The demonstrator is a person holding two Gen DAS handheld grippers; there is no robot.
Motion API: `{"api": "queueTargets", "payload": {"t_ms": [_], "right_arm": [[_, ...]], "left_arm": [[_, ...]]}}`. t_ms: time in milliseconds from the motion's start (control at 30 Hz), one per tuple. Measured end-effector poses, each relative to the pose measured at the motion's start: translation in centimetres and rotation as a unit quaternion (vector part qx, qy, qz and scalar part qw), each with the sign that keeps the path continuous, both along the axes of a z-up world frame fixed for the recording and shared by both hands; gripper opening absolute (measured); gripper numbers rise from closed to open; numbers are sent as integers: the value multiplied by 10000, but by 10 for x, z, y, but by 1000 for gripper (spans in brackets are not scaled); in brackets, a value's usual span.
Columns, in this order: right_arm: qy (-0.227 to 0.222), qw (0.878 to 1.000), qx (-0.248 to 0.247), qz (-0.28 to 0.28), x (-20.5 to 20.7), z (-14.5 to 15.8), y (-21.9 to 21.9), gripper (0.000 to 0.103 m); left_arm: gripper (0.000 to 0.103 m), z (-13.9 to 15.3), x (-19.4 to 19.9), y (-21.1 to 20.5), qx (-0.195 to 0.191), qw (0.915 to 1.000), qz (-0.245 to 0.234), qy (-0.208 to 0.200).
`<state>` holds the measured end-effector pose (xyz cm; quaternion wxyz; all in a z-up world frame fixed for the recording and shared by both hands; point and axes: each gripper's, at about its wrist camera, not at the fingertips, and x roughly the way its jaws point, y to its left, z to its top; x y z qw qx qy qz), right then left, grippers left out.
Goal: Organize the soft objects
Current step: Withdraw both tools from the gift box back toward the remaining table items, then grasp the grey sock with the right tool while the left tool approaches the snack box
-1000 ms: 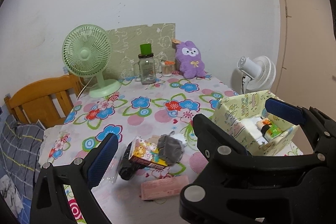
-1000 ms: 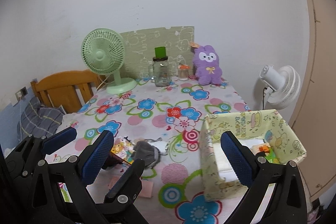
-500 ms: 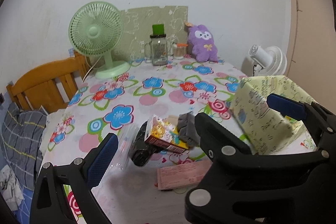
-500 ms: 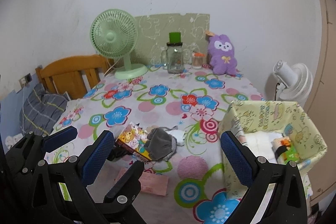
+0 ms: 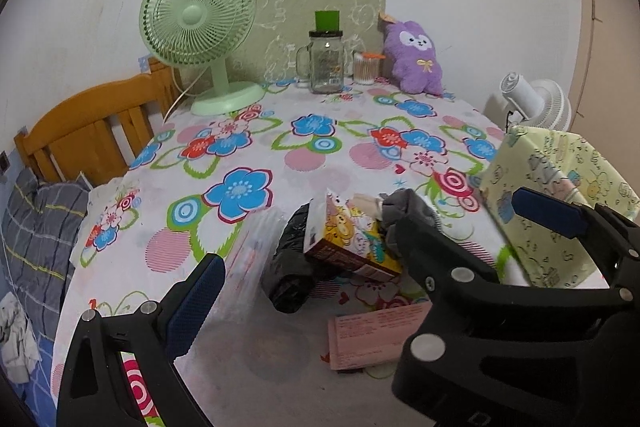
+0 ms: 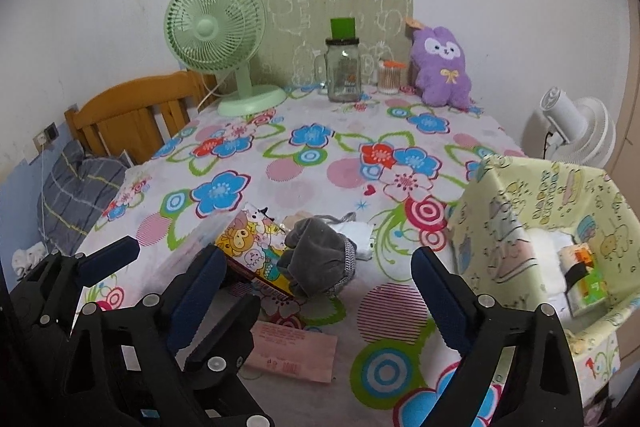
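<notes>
Open flowered tablecloth (image 6: pixel 320 163) between the far fan (image 6: pixel 216 31) and the near grey cloth (image 6: pixel 320 255).

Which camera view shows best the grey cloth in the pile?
The right wrist view: the grey cloth lies in full sight there, beside the cartoon box. In the left wrist view the right gripper's finger covers most of it; only its top shows.
</notes>
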<state>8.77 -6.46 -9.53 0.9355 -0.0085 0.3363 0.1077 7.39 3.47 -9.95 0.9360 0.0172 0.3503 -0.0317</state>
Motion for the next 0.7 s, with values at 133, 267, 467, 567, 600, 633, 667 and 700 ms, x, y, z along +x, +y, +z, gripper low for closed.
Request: {"api": "queueTargets", "payload": {"t_ms": [133,267,467,567,600,633,667,700], "right_arm": [[125,9999,7,-35,11,-8,1,90],[189,9998,14,-65,20,-13,2,87],[318,9994,68,-125,35,-21,1,84],[354,9993,54,-126,42,-24,2,80],[368,9992,52,-116,44,-26,2,79],[384,9992,42,-105,45,-27,2,76],[397,9992,32,-89,47,-28,3,74],[423,9991,32,-63,49,-29,4,72]], "left_arm": [[100,-6,7,2,7,10000,30,52],[100,-10,15,2,6,9999,54,93],[100,-15,26,2,-2,9999,66,129],[100,-17,30,1,10,9999,68,151],[100,-18,31,1,3,9998,80,165],[100,-19,32,1,-3,9998,84,178],[100,-20,33,0,-7,9998,84,196],[100,-21,34,0,4,9997,82,212]]}}
